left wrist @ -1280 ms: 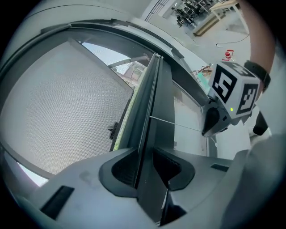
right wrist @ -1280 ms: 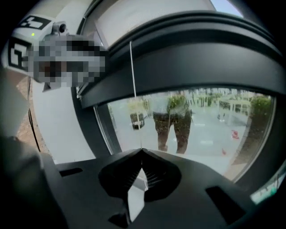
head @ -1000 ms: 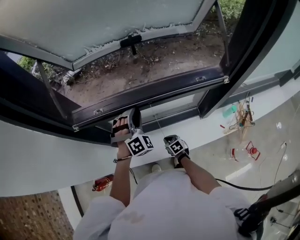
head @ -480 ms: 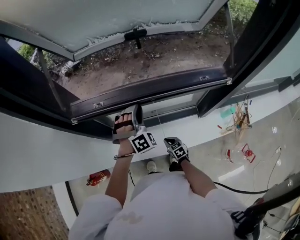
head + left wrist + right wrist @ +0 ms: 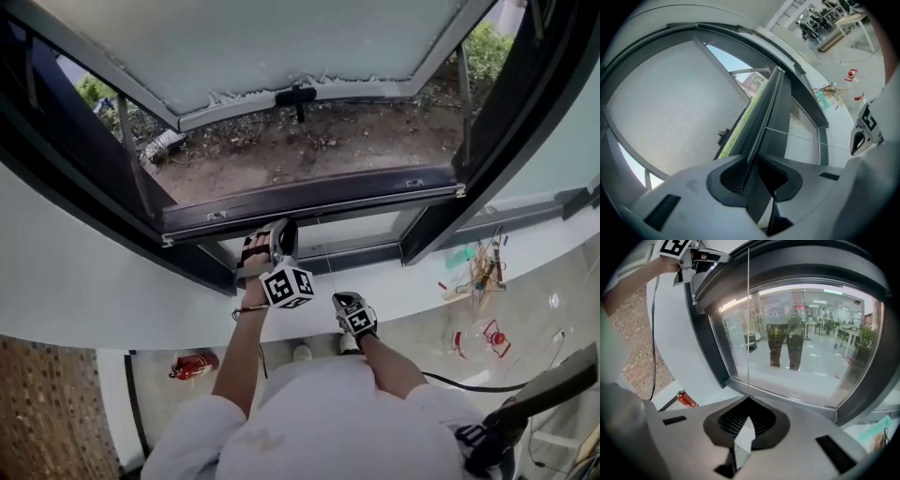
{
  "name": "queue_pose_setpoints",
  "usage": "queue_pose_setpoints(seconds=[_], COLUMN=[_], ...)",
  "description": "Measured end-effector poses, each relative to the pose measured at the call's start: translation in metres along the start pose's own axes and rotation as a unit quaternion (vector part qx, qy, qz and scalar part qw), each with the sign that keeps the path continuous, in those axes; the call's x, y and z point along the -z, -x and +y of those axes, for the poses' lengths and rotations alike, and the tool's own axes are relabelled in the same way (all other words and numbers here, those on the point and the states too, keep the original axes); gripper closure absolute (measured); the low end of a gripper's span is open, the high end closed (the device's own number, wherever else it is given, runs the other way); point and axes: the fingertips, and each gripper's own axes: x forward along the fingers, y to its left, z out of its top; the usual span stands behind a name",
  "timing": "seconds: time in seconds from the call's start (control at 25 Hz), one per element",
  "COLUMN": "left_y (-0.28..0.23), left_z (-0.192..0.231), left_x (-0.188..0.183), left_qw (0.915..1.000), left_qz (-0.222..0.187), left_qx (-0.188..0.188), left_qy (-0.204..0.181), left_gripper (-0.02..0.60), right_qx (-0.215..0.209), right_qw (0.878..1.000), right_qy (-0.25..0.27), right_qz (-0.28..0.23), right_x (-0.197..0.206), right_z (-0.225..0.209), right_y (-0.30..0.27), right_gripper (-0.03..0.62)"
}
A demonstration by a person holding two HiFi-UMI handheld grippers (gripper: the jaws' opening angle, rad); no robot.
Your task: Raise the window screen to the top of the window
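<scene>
The screen's dark bottom rail (image 5: 309,200) runs across the window opening, and above it the grey sash panel (image 5: 281,47) swings outward. My left gripper (image 5: 272,236) reaches up to that rail. In the left gripper view the rail (image 5: 764,112) runs down between the jaws of the left gripper (image 5: 754,171), which have just been closing and now grip its thin edge. A thin pull cord (image 5: 748,324) hangs from the rail into my right gripper (image 5: 748,401), which is shut on it. The right gripper (image 5: 345,302) sits lower, in front of the white sill (image 5: 412,281).
Dark frame posts (image 5: 436,220) flank the opening, with a fixed glass pane (image 5: 801,343) below the rail. A red fire extinguisher (image 5: 190,364) lies on the floor at the left. Red and white objects (image 5: 478,339), a wooden rack (image 5: 483,255) and a black cable (image 5: 469,380) are at the right.
The head view has tilted, so more of the sash panel shows. Both grippers keep their places, the left at the rail and the right on the cord.
</scene>
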Motion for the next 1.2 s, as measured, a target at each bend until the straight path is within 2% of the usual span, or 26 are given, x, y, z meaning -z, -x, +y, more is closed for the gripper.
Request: queue_pose_setpoints(seconds=[0.12, 0.28, 0.36, 0.44, 0.56, 0.6, 0.72, 0.76, 0.8, 0.84, 1.0, 1.12, 1.2], left_y=[0.007, 0.015, 0.021, 0.028, 0.032, 0.033, 0.040, 0.042, 0.044, 0.045, 0.051, 0.054, 0.055], left_z=[0.012, 0.026, 0.033, 0.039, 0.038, 0.036, 0.034, 0.033, 0.033, 0.032, 0.026, 0.018, 0.014], left_x=[-0.005, -0.012, -0.013, -0.012, -0.005, -0.002, 0.008, 0.010, 0.010, 0.010, 0.017, 0.028, 0.031], left_qw=[0.9977, 0.9935, 0.9876, 0.9762, 0.9491, 0.9362, 0.8905, 0.8784, 0.8709, 0.8676, 0.8657, 0.8585, 0.8566], left_qz=[-0.021, -0.041, -0.052, -0.061, -0.068, -0.071, -0.079, -0.082, -0.087, -0.092, -0.082, -0.061, -0.055], left_qx=[-0.013, -0.037, -0.056, -0.072, -0.067, -0.059, -0.041, -0.038, -0.034, -0.032, -0.041, -0.041, -0.037], left_qy=[0.063, 0.100, 0.137, 0.195, 0.300, 0.339, 0.446, 0.469, 0.482, 0.488, 0.492, 0.508, 0.512], left_gripper=[0.511, 0.511, 0.511, 0.511, 0.511, 0.511, 0.512, 0.512, 0.514, 0.520, 0.580, 0.580, 0.580], right_qx=[0.002, 0.004, 0.008, 0.013, 0.018, 0.018, 0.020, 0.023, 0.027, 0.029, 0.035, 0.030, 0.029], right_qw=[1.000, 0.999, 0.998, 0.997, 0.995, 0.994, 0.992, 0.992, 0.991, 0.990, 0.989, 0.989, 0.989], right_qy=[-0.003, 0.009, 0.010, 0.012, 0.009, 0.008, 0.020, 0.025, 0.030, 0.032, 0.033, 0.036, 0.039], right_qz=[-0.019, -0.048, -0.058, -0.071, -0.096, -0.104, -0.120, -0.124, -0.128, -0.131, -0.139, -0.140, -0.141], right_x=[-0.010, -0.023, -0.030, -0.037, -0.044, -0.047, -0.053, -0.054, -0.056, -0.058, -0.059, -0.062, -0.064], right_z=[0.000, 0.004, 0.003, 0.001, -0.004, -0.004, -0.001, -0.002, -0.003, -0.004, -0.005, 0.000, 0.002], right_y=[0.002, 0.003, 0.008, 0.013, 0.018, 0.019, 0.024, 0.025, 0.026, 0.027, 0.028, 0.028, 0.027], right_gripper=[0.592, 0.592, 0.592, 0.592, 0.592, 0.592, 0.592, 0.592, 0.592, 0.592, 0.592, 0.591, 0.592])
